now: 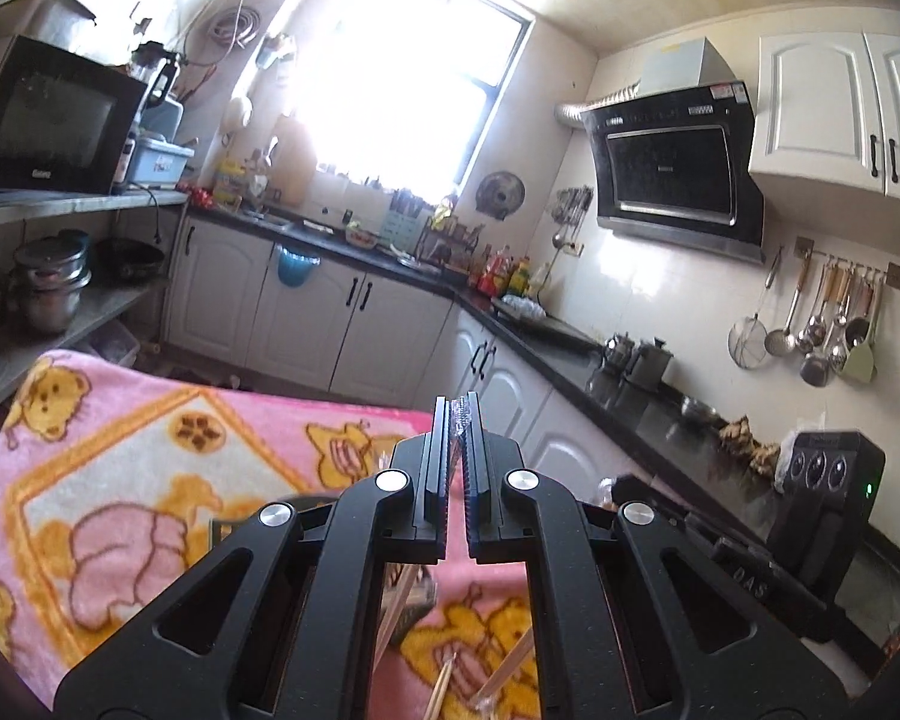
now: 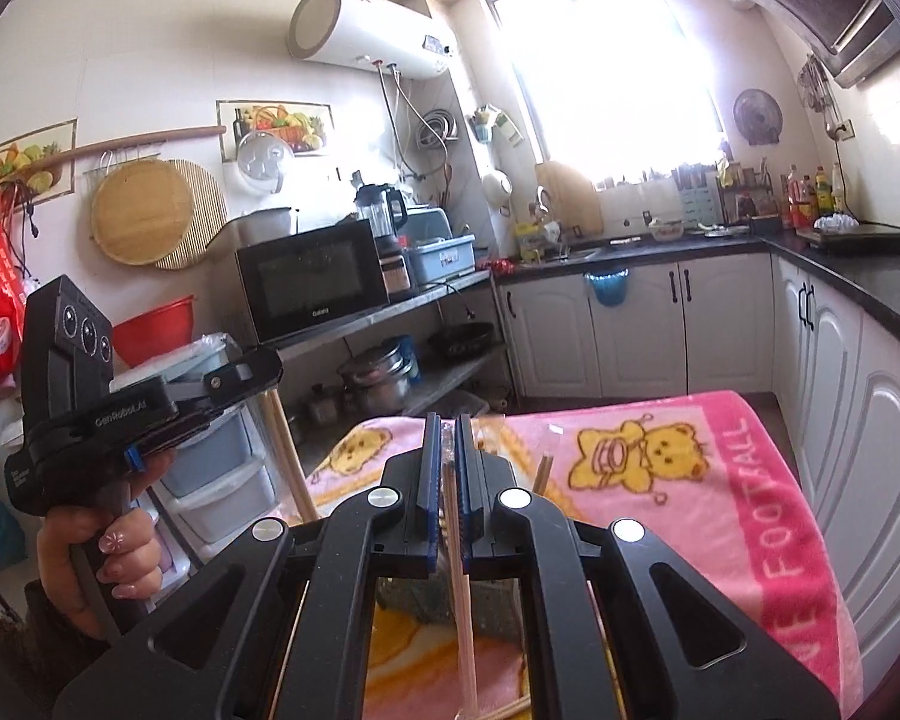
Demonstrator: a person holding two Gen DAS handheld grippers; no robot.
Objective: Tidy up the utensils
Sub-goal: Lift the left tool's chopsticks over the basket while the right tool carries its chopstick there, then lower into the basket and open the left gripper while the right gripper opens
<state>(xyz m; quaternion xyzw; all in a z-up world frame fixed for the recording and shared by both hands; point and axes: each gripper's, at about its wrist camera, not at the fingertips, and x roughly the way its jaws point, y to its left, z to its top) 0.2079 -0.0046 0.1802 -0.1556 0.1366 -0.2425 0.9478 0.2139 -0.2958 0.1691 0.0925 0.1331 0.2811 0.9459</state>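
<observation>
Pink towel (image 2: 660,498), printed with yellow bears, covers the worktop beneath and ahead of both hand-held grippers; in the right wrist view it runs off to the right, lettering along its far-right border. Dark worktop (image 1: 600,384) along white cabinets stands beyond and right of the left hand-held gripper, well apart from it.

Left hand-held gripper (image 1: 459,420): raised above the towel, jaws nearly together, a crinkled strip of clear wrapper (image 1: 462,414) pinched at the tips. What the wrapper contains cannot be made out at the tips. In the right wrist view this same tool appears at far left, gripped by a hand (image 2: 105,558) with painted nails.

Right hand-held gripper (image 2: 448,438): also off the towel, jaws narrow, closed on a slim pale chopstick in clear sleeve (image 2: 459,546) that runs back between the pads toward the camera.

Loose wooden chopsticks (image 1: 441,684) lie on the towel below the left hand-held gripper, seen through its frame. Another chopstick end (image 2: 543,474) shows just right of the right hand-held gripper's jaws, on the towel.
</observation>
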